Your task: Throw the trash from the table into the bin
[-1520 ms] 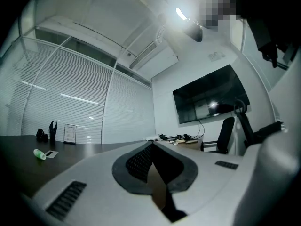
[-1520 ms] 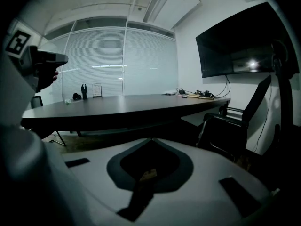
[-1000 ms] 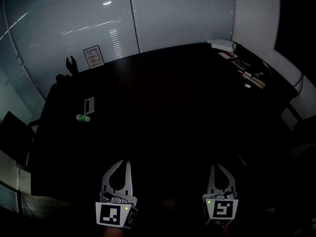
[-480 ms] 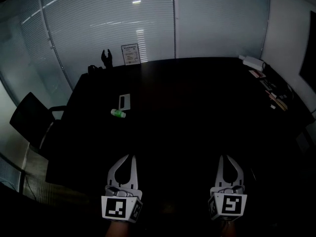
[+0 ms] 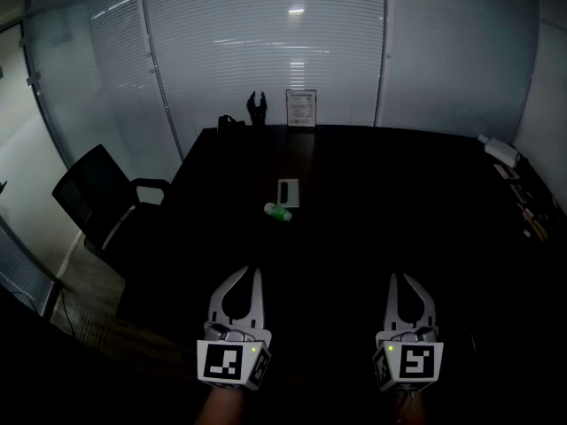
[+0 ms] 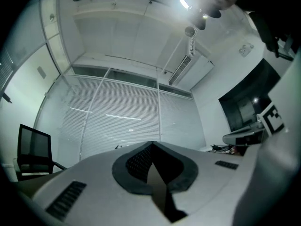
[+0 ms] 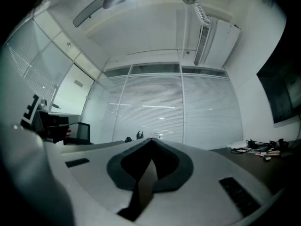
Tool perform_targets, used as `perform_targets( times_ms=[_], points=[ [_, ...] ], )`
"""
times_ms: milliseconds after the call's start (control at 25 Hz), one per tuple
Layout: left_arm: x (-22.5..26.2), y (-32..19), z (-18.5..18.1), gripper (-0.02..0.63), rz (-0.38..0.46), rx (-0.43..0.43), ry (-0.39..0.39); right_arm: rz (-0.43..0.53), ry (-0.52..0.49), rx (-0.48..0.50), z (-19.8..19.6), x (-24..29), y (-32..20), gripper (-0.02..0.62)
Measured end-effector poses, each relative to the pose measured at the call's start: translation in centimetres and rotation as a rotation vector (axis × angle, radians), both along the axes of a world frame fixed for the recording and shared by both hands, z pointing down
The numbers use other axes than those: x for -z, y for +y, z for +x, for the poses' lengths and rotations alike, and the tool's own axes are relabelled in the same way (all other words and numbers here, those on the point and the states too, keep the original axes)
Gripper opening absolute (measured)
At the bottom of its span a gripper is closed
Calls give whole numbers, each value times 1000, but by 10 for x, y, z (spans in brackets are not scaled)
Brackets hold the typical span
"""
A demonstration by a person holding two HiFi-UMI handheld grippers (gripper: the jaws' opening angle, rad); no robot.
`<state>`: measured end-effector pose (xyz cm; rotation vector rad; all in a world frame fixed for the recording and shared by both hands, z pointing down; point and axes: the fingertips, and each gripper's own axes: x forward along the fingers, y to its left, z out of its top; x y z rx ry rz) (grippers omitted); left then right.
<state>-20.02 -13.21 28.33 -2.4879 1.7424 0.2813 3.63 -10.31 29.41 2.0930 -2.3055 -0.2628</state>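
Both grippers have swung round; the bottle (image 5: 278,212) now lies on the desk (image 5: 372,202) well ahead of the left gripper (image 5: 253,273). Its jaws and the right gripper (image 5: 400,277) jaws are closed and empty. Pickup is pending, and no bin is visible.

table (image 5: 390,211): smooth | bottle (image 5: 277,212): green plastic | partition (image 5: 266,51): glossy glass

Left gripper (image 5: 252,273) and right gripper (image 5: 400,278): pale grey plastic, two curved jaws each, tapering to points. Dark grey pads (image 6: 136,162), dotted texture, line the inner faces. Each rear cube (image 5: 226,364) bears black-and-white square markers, with a small green light (image 5: 253,350) at its upper corner.
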Motion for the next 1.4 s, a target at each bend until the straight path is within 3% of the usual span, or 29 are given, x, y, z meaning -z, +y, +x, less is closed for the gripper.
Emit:
perform_targets(
  times_ms=[320,520,880,1400],
  points=[
    [4,-20,-88,-3,80,54,-12,3,-32,117,-90,-2,-43,5],
    [15,-27,-116,-3,58,90,3,17,-34,140,-127,7,-61,5],
    [17,-61,-138,-3,65,128,3,29,-25,192,-151,11,-106,5],
    [18,-157,-151,-3,63,206,-16,-16,-41,286,-168,-3,-224,5]
  ],
)
